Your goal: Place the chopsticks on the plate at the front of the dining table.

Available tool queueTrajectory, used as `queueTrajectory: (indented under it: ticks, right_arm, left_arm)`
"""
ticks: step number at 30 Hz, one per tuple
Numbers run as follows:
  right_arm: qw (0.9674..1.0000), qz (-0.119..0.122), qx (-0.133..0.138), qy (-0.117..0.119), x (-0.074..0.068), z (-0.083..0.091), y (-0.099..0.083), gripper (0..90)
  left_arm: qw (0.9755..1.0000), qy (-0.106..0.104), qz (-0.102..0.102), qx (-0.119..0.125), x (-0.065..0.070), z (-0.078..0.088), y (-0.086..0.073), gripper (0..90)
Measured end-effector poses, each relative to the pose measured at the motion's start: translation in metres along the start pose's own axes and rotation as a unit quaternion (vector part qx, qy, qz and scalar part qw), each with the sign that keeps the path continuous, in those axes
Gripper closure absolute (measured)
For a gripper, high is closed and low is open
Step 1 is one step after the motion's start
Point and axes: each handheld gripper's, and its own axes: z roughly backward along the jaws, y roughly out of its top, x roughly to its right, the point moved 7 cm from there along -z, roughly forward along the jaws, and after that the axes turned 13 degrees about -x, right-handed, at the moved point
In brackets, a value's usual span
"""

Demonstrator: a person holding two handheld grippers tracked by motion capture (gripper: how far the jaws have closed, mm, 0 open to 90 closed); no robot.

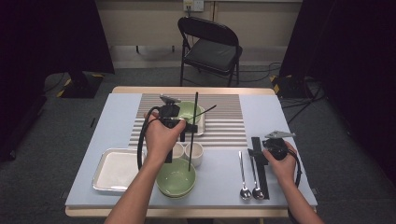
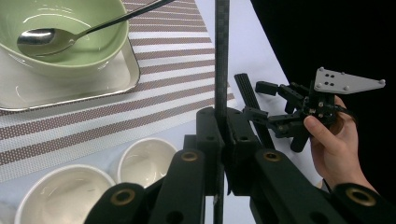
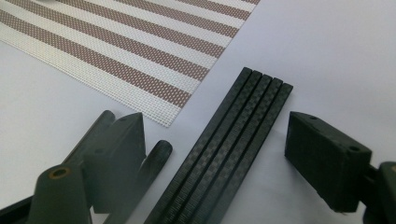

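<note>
Your left gripper (image 2: 223, 140) clenches one chopstick (image 2: 222, 56) upright for carrying to the mat (image 2: 177, 70); your right gripper (image 3: 210, 158) straddles the remaining chopsticks (image 3: 233, 140), jaws released, by the table's (image 3: 336, 51) right edge.

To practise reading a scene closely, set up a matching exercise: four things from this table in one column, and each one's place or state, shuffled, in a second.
Things
1. left gripper
2. right gripper
3. metal tray
4. spoon

Places or states
A. lying in the far green bowl
B. jaws open around the flat black sticks
C. bare, at the table's left
D. clamped on one upright black stick

Pairs: 1-D, 2-B, 3-C, 4-A
</note>
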Motion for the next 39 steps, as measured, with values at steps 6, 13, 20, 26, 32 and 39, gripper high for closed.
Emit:
queueTrajectory:
  ticks: [6,13,20,26,32,39]
  right_arm:
    - [0.9998,0.015,-0.004,-0.008,-0.003,-0.001,-0.001,17.9]
    - [0.9993,0.031,-0.012,-0.02,-0.007,-0.002,-0.002,16.6]
    - [0.9994,0.03,-0.012,-0.015,-0.006,-0.003,-0.002,16.2]
    - [0.9994,0.03,-0.012,-0.015,-0.006,-0.003,-0.003,16.1]
    - [0.9994,0.03,-0.012,-0.016,-0.006,-0.003,-0.003,16.1]
    - [0.9994,0.03,-0.012,-0.016,-0.006,-0.003,-0.003,16.1]
  left_arm:
    - [1.0,0.002,0.003,0.0,-0.002,0.003,0.0,86.1]
    - [1.0,-0.002,0.007,-0.001,-0.006,0.007,0.001,86.1]
    - [0.9998,-0.008,0.018,-0.001,-0.01,0.009,0.002,86.1]
    - [0.9998,0.0,0.02,-0.001,-0.015,0.013,0.005,86.1]
    - [0.9996,0.0,0.028,-0.001,-0.02,0.016,0.008,86.1]
    - [0.9995,-0.002,0.033,-0.003,-0.025,0.017,0.011,86.1]
